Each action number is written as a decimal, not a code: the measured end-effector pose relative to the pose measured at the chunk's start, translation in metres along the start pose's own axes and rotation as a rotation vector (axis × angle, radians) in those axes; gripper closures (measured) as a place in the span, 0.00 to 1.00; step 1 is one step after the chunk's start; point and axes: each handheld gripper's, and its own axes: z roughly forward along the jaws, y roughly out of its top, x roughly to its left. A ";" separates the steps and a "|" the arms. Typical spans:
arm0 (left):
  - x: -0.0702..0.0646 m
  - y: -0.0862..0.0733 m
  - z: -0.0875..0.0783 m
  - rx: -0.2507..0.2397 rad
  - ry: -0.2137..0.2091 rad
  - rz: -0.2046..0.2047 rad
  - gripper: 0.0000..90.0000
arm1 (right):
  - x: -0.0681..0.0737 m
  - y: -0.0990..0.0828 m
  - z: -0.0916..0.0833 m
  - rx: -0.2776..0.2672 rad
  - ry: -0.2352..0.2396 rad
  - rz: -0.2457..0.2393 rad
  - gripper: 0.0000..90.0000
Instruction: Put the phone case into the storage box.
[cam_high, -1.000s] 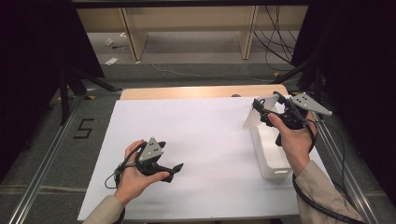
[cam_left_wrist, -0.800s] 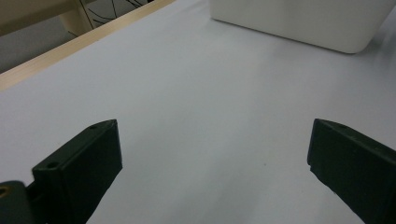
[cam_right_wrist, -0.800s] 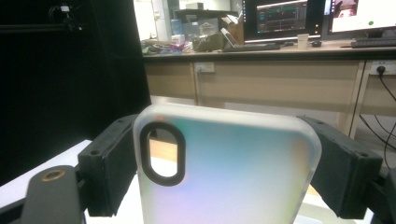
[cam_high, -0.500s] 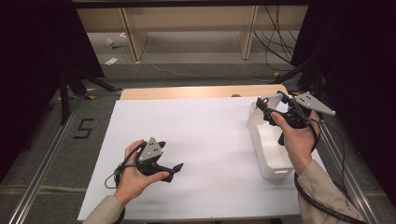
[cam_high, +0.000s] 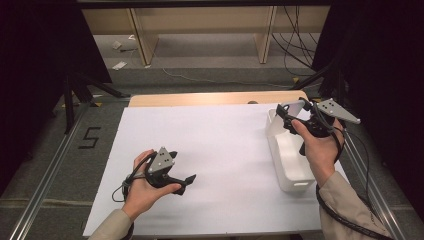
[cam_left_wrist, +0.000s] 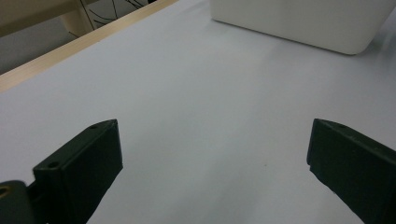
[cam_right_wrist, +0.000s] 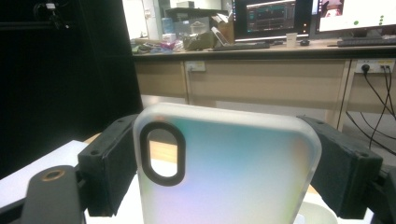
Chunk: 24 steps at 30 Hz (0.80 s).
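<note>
Phone case lifted over the far end of the bin, right side of the table.
Clamped by its edges in the right gripper, not yet set down anywhere; left gripper wide open, empty, resting near left on the white sheet.

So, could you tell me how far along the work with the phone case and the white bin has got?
Done: the right gripper is shut on the translucent phone case, held up over the far end of the white bin. In hand: whether the case is going in or coming out, the pictures cannot tell. Left: setting the case down somewhere. The left gripper rests open over the white table cover, holding nothing.
</note>
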 end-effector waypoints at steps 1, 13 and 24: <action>0.000 0.000 0.000 0.000 0.000 0.001 0.03 | 0.000 0.000 0.000 0.001 -0.001 0.000 0.20; 0.000 0.000 0.000 -0.001 0.001 -0.001 0.03 | -0.003 -0.001 0.000 0.005 -0.014 -0.003 0.20; 0.000 0.000 0.000 -0.003 0.002 -0.002 0.03 | -0.006 -0.003 0.000 0.011 -0.026 -0.006 0.20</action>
